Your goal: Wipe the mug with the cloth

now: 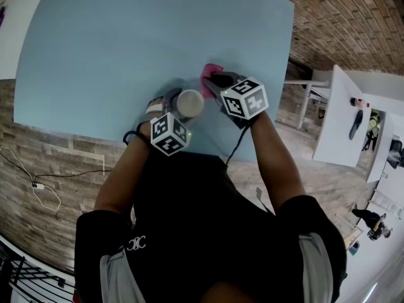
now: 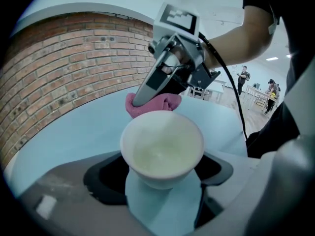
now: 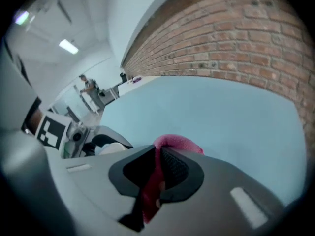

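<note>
Left gripper view alone looks inside the mug (image 2: 162,151).

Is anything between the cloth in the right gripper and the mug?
Nothing visible. The cloth, clamped in the right gripper, hangs just beyond the far rim of the mug held by the left gripper.

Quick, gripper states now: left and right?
Left gripper: closed on the mug.
Right gripper: closed on the pink cloth.

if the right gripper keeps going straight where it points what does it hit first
Most likely the blue tabletop. The right gripper, shut on the pink cloth, angles down toward it, with the mug off to its side.
</note>
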`<state>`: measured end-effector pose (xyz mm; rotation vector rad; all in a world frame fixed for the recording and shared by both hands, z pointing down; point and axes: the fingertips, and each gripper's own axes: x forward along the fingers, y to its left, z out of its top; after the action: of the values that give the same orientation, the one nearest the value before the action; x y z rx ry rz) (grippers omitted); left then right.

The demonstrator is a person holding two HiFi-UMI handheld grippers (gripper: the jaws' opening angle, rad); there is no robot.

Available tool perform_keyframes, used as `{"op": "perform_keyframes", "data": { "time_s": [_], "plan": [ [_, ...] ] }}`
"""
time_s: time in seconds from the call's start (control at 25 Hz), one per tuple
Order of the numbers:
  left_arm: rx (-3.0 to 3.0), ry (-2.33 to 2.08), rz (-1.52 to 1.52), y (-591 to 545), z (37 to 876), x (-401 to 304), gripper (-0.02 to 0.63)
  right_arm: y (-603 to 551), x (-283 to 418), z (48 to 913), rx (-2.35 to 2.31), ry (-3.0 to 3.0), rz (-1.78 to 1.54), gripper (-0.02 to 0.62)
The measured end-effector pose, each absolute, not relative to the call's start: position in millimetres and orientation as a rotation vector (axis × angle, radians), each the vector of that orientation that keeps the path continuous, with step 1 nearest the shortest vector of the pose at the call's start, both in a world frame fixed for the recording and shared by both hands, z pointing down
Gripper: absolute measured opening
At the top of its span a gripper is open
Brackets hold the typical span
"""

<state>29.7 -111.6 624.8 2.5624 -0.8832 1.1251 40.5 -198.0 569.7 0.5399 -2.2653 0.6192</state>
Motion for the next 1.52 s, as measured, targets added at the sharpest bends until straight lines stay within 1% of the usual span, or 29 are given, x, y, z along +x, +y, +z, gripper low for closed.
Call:
{"op": "perform_keyframes", "data": {
  "time_s": [0.08, 0.16, 0.36, 0.68, 0.88, 1.08, 1.36, 1.52],
  "plan": [
    [2.560, -0.883, 1.122, -110.2, 625.0, 28.4, 0.430, -203.3, 46.1, 579.4, 0.559, -2.275, 0.878, 0.040],
    [2.559, -0.885, 1.121, -110.0, 624.6, 26.3, 0.430, -206.9, 50.2, 590.0, 0.584, -2.272, 1.058, 0.040],
    [2.549, -0.889, 1.123, -112.1, 624.2, 26.4, 0.433, -209.7, 53.2, 612.9, 0.627, -2.253, 1.245, 0.040],
    [2.496, -0.897, 1.120, -112.7, 631.4, 23.2, 0.437, -209.6, 50.7, 624.9, 0.713, -2.275, 1.603, 0.040],
    [2.419, -0.937, 1.085, -113.1, 634.5, 25.9, 0.440, -193.0, 63.2, 624.4, 0.804, -2.278, 1.668, 0.038],
    [2.386, -0.957, 1.101, -116.1, 638.0, 23.8, 0.442, -178.4, 65.7, 619.4, 0.818, -2.316, 1.652, 0.038],
    [2.365, -0.952, 1.121, -118.5, 645.1, 26.1, 0.445, -162.4, 56.4, 575.0, 0.626, -2.484, 1.569, 0.038],
    [2.360, -0.952, 1.129, -118.2, 647.6, 25.0, 0.445, -156.7, 54.3, 566.3, 0.598, -2.527, 1.595, 0.039]
  ]
}}
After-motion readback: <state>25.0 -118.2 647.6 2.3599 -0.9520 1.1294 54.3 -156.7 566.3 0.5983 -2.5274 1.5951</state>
